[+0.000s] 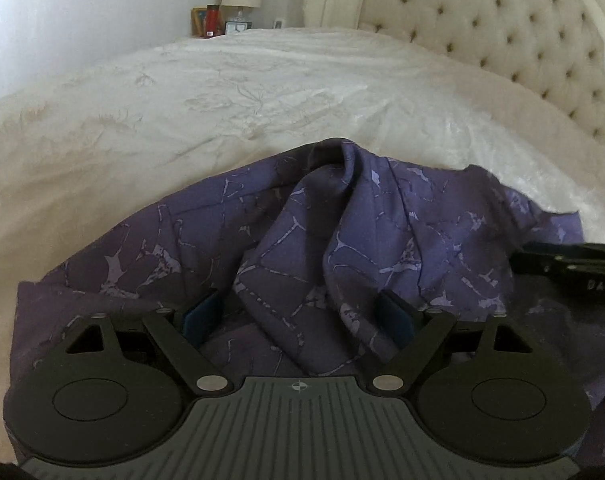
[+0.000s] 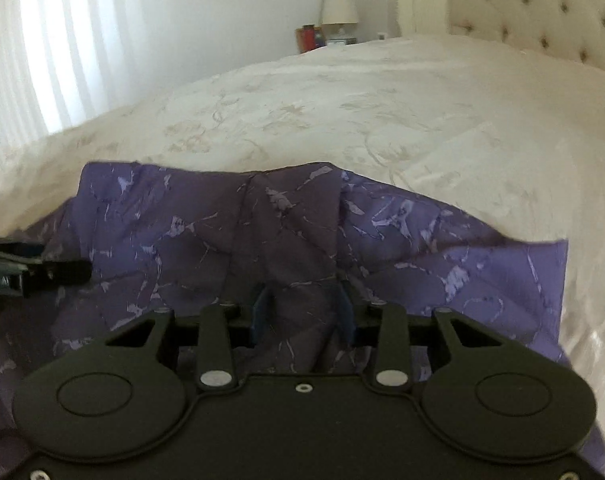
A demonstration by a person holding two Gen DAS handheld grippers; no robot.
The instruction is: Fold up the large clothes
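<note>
The purple garment (image 1: 382, 216) lay bunched on the bed (image 1: 222, 92), soft and limp. The left gripper (image 1: 298, 312) stood spread around a ridge; the right gripper (image 2: 302, 308) pinched a fold, a sound hold.

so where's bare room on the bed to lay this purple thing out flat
Free: the white bedspread from the purple garment to the tufted headboard and the nightstand corner. Crowded: the near edge, where the left gripper and right gripper bunch the fabric.

Rumpled purple patterned garment (image 1: 382, 216) on bed
</note>
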